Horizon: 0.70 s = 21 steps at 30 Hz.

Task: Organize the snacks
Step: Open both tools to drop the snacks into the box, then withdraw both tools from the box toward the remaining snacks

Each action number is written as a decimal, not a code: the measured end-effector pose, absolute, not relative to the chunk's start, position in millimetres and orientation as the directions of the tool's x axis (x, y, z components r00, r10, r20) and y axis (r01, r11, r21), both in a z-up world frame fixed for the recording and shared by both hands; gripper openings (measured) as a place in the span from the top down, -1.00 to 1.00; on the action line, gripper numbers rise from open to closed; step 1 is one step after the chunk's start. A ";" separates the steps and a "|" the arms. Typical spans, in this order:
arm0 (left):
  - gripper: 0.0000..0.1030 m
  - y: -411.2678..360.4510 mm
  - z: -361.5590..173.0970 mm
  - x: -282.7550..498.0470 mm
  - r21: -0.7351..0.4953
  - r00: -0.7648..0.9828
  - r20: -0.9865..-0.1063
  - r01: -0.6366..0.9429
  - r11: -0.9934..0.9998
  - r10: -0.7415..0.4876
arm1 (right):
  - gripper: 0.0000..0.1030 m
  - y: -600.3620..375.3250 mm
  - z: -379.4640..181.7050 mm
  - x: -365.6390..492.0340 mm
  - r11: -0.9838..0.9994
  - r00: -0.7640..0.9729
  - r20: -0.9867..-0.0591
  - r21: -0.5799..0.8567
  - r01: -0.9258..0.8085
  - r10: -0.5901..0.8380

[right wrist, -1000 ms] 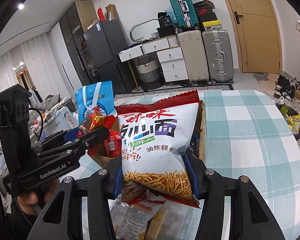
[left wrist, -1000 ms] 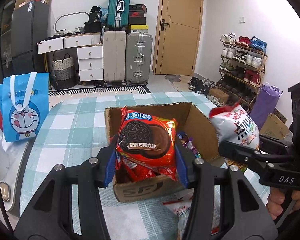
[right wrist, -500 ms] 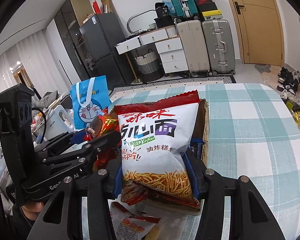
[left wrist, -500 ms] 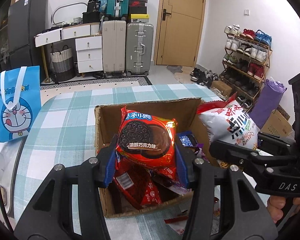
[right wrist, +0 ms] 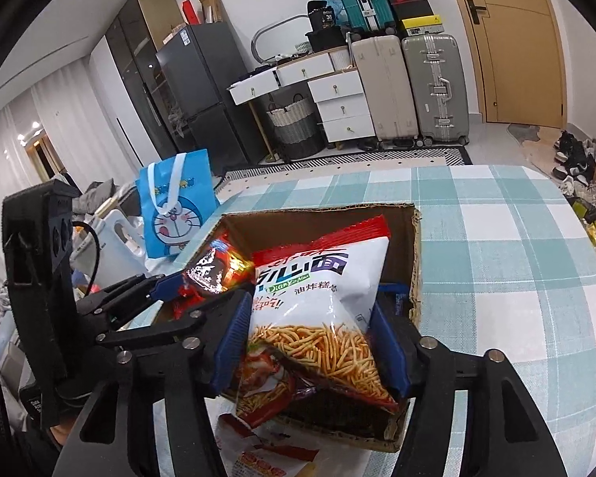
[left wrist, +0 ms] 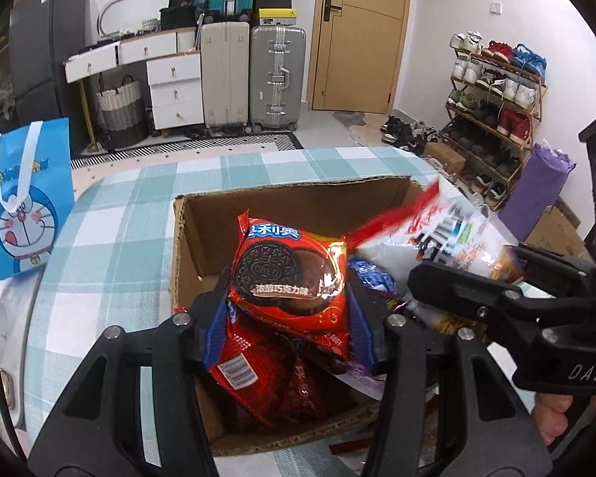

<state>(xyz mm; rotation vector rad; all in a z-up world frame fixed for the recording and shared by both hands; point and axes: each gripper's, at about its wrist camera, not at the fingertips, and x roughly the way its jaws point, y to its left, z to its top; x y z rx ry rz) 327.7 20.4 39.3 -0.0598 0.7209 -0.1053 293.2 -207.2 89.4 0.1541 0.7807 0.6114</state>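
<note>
Over the last second both grippers have carried their packs forward until each hangs over the open cardboard box instead of short of it. By my reading, both snacks are at the drop point and only the release is left.

The left gripper has its jaws closed narrow on the red Oreo pack, which stands nearly upright between the blue pads. Directly below the jaws lie other red wrappers already in the box. Left of the jaws the box wall stands close, so there is little sideways room there; ahead of the jaws the box floor is bare up to the far wall.

The right gripper grips the white noodle-snack bag at its lower half, and the bag's top leans forward into the box. Its left edge appears to touch the Oreo pack, though motion blur in the left view leaves that uncertain. Right of the jaws the box wall is near; beyond it the checked tablecloth lies open. Below the jaws, short of the box, a loose packet rests on the cloth.
</note>
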 end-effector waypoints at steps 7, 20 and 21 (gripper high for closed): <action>-0.61 26.1 45.4 311.1 -0.114 0.744 -0.650 0.102 0.988 -0.152 | -0.93 -221.8 97.6 272.5 0.794 0.565 -0.559 0.391 -0.465 0.606; -0.99 53.3 43.4 242.4 -0.185 0.758 -0.630 0.066 0.981 -0.170 | -0.99 -251.2 89.2 220.2 0.834 0.605 -0.574 0.379 -0.401 0.552; -0.99 55.7 41.5 237.7 -0.182 0.758 -0.631 0.062 0.981 -0.165 | -0.99 -252.5 86.2 216.2 0.837 0.604 -0.580 0.378 -0.395 0.547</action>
